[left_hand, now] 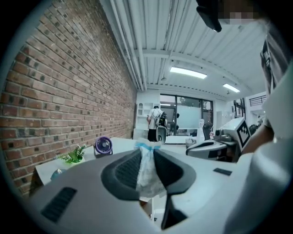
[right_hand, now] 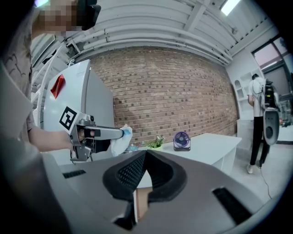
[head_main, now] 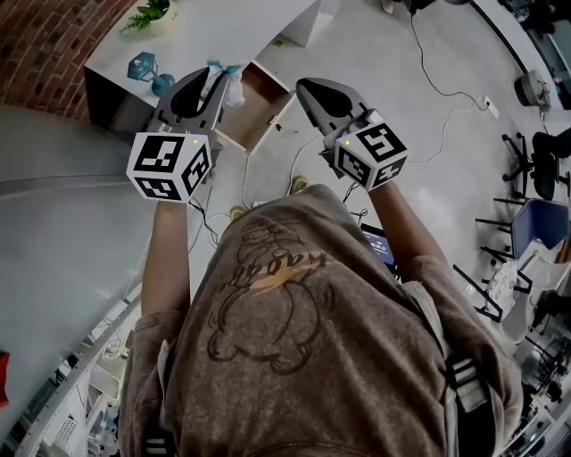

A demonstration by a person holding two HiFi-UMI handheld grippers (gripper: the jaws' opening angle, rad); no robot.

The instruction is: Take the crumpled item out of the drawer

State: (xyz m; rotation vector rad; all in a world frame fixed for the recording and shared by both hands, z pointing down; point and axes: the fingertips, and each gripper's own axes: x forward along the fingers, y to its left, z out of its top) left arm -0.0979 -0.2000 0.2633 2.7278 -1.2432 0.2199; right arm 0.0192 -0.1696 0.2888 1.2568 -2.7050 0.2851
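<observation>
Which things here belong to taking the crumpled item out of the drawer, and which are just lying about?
Job in hand: crumpled item; left gripper, shut on it; open drawer; desk.
Lying about: fan; plant.

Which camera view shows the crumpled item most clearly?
The left gripper view: the crumpled item fills the centre, pinched between the jaws. The right gripper view shows it small, from the side; the head view shows only a pale bit.

White crumpled item [left_hand: 147, 173], blue-edged; red-brown brick wall [left_hand: 68, 91]
</observation>
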